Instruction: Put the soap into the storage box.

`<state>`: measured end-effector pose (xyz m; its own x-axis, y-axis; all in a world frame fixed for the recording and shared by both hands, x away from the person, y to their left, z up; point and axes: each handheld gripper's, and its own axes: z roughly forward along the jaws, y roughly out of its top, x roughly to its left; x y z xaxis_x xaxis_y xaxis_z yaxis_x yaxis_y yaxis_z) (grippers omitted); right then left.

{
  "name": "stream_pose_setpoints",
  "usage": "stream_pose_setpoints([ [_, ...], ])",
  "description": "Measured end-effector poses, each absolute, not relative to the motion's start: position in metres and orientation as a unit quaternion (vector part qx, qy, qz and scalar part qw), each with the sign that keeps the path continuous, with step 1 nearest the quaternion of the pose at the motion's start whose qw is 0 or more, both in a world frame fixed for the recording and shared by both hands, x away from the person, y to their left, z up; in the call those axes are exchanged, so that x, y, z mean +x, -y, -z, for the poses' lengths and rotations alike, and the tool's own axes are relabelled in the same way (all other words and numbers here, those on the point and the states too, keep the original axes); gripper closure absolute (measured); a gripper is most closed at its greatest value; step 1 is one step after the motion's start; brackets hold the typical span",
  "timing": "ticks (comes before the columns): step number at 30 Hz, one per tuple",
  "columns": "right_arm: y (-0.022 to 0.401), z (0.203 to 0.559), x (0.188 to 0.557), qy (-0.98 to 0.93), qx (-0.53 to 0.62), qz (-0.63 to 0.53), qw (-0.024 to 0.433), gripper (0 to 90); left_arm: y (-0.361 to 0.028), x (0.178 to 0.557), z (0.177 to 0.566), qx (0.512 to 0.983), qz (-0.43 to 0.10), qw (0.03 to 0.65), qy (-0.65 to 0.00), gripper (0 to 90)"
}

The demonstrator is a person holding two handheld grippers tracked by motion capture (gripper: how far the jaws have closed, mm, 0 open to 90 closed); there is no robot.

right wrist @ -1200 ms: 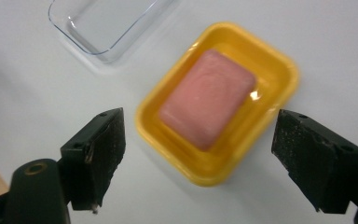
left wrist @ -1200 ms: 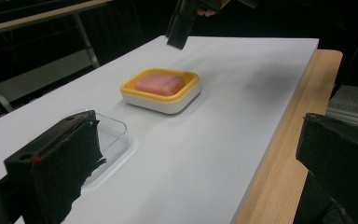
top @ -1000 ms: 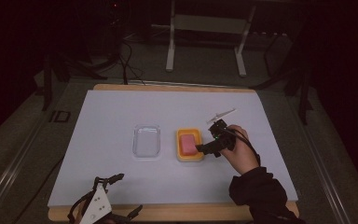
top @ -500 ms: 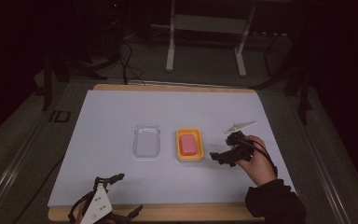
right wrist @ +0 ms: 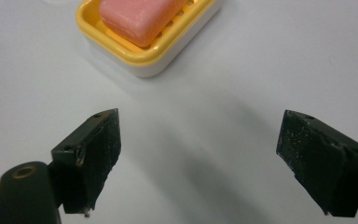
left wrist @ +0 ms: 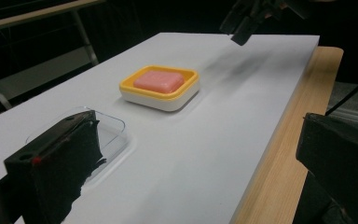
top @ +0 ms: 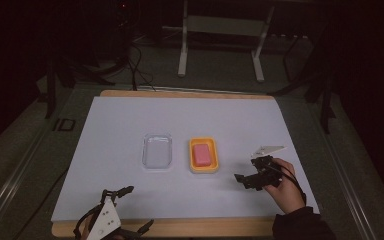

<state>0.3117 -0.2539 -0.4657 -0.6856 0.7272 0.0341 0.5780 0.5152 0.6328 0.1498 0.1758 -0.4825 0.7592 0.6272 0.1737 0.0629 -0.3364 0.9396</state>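
A pink soap bar (top: 202, 153) lies in a yellow and white dish (top: 203, 168) at mid-table. Left of it sits a clear plastic tray (top: 157, 151). My right gripper (top: 247, 171) hovers to the right of the dish, held by a hand, open and holding nothing. In the right gripper view the dish (right wrist: 140, 58) with the soap (right wrist: 137, 16) lies ahead of my right gripper (right wrist: 200, 149), whose jaws stand wide apart. My left gripper (top: 137, 208) rests open at the near edge, bottom left. In its own view my left gripper (left wrist: 196, 158) frames the tray (left wrist: 114, 128) and dish (left wrist: 161, 93).
A white sheet (top: 120, 120) covers the wooden table (top: 190, 227), with a strip of wood showing along the near edge. Beyond the far edge stand a metal frame (top: 220, 45) and cables (top: 135, 65) on a dark floor.
My right gripper has drawn back from the soap dish, moving right and toward the near edge, with nothing in it. The left gripper has stayed put.
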Motion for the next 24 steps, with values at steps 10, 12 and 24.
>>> stream_pose_setpoints([
  [10,0.274,0.485,0.298,-0.852,0.389,-0.328,0.124,13.8,-0.176,0.15,0.483,0.774,-0.266,0.53,-0.223,0.5],
  [12,0.276,0.489,0.295,-0.851,0.387,-0.333,0.126,13.7,-0.176,0.15,0.483,0.774,-0.266,0.529,-0.223,0.5],
  [24,0.281,0.497,0.295,-0.845,0.389,-0.344,0.13,13.5,-0.176,0.151,0.483,0.776,-0.263,0.529,-0.222,0.5],
])
